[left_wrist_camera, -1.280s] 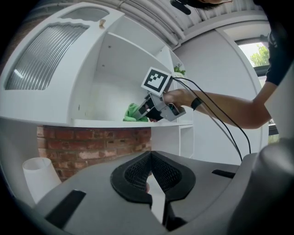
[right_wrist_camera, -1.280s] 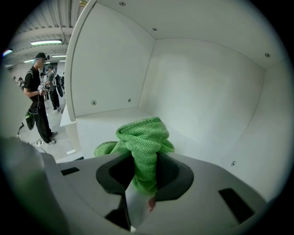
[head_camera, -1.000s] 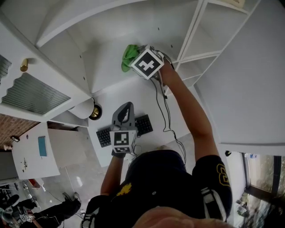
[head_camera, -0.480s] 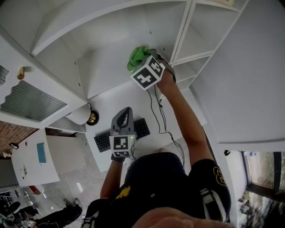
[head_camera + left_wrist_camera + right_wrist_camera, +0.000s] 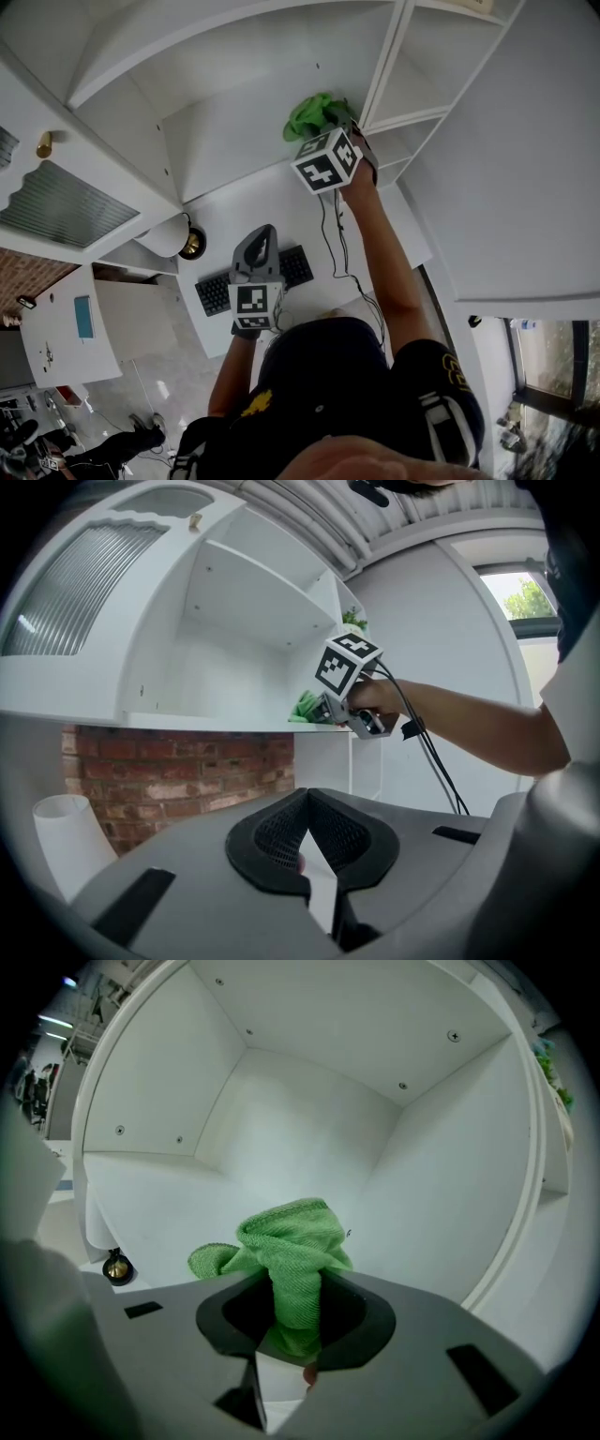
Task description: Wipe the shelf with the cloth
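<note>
Cloth [image 5: 286,1251], green and bunched, is pinched between the right gripper's [image 5: 295,1326] jaws and sticks out ahead of them against the shelf [image 5: 150,1208], near the compartment's right wall. Bare board stretches away to the left. The left gripper [image 5: 309,850], jaws together and empty, hangs well below the shelf.

Right tongs [image 5: 295,1312] clamped aloft; left tongs [image 5: 307,801] seemingly closed.
</note>
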Available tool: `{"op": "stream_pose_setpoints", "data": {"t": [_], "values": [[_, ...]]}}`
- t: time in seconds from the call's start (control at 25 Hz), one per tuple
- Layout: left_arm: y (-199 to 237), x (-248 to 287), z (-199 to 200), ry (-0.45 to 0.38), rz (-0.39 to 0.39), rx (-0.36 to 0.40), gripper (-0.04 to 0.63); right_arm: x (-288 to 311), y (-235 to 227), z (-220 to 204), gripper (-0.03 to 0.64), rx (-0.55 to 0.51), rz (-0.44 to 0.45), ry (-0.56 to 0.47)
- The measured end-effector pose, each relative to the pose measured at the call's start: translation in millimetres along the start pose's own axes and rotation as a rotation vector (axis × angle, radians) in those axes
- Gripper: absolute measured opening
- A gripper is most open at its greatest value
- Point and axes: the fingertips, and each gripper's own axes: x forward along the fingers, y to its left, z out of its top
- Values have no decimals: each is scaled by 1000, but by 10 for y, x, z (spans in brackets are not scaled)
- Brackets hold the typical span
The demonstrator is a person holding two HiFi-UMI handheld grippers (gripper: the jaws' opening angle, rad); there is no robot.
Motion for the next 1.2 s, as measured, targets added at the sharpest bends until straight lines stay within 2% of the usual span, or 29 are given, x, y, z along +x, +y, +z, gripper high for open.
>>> {"op": "stream_pose_setpoints", "data": {"t": [0.12, 0.2, 0.24, 0.32, 0.44, 0.56, 0.76, 0.96, 1.2], "values": [[-3, -151, 60, -13, 19, -2, 18, -217, -29, 197, 103, -41, -94, -92], [50, -241, 17, -10, 41, -6, 18, -464, 107, 429, 104, 2, -137, -259], [112, -280, -29, -3, 55, -11, 18, -585, 277, 574, 104, 42, -109, -355], [253, -387, -130, 13, 93, -21, 18, -808, 749, 885, 104, 87, 2, -543], [441, -619, -252, 33, 169, -36, 18, -1081, 1420, 1207, 106, 11, 122, -717], [658, -806, -319, 40, 261, -55, 18, -1112, 1854, 1271, 106, 31, 198, -782], [950, -1097, -340, 32, 365, -70, 18, -1047, 2332, 1220, 106, 61, 201, -896], [1045, -1233, -377, 36, 399, -78, 18, -978, 2460, 1195, 106, 54, 173, -911], [979, -1170, -299, 24, 377, -63, 18, -972, 2457, 1097, 106, 9, 158, -914]]}}
